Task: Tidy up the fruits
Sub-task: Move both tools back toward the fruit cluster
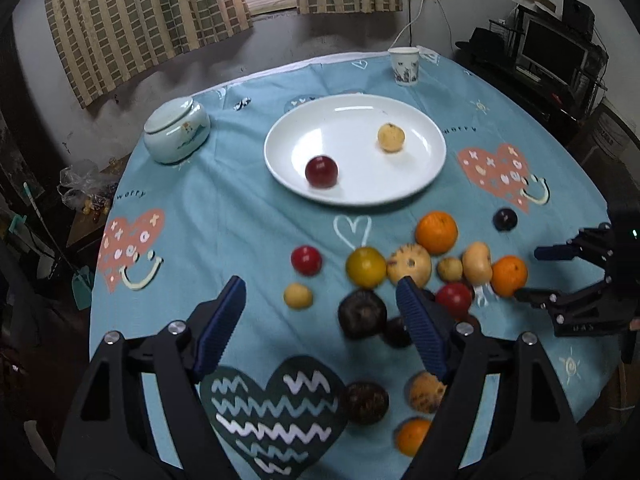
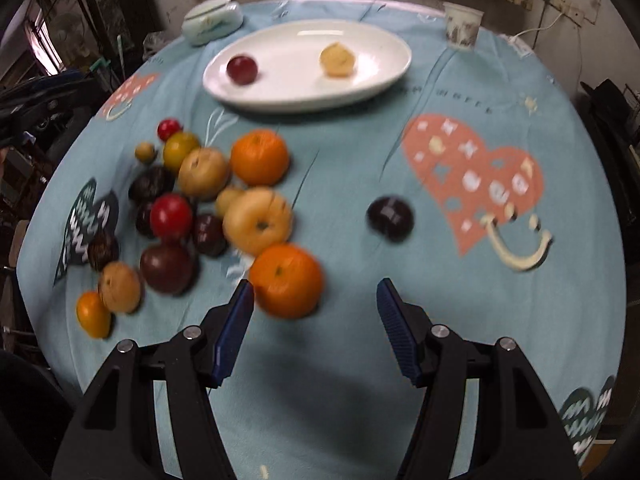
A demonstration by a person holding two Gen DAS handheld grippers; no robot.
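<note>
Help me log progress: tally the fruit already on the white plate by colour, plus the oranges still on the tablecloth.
Red fruit on the white plate: 1
Pale yellow fruit on the plate: 1
Oranges on the tablecloth: 3
Total: 5

A pale lidded jar [image 1: 177, 131] stands on the blue heart-print cloth [image 1: 224, 216] at the far left of the surface; a patterned paper cup [image 1: 404, 66] stands far right; checked curtains [image 1: 132, 20] hang behind; a dark monitor [image 1: 556, 50], perhaps, sits right.
</note>
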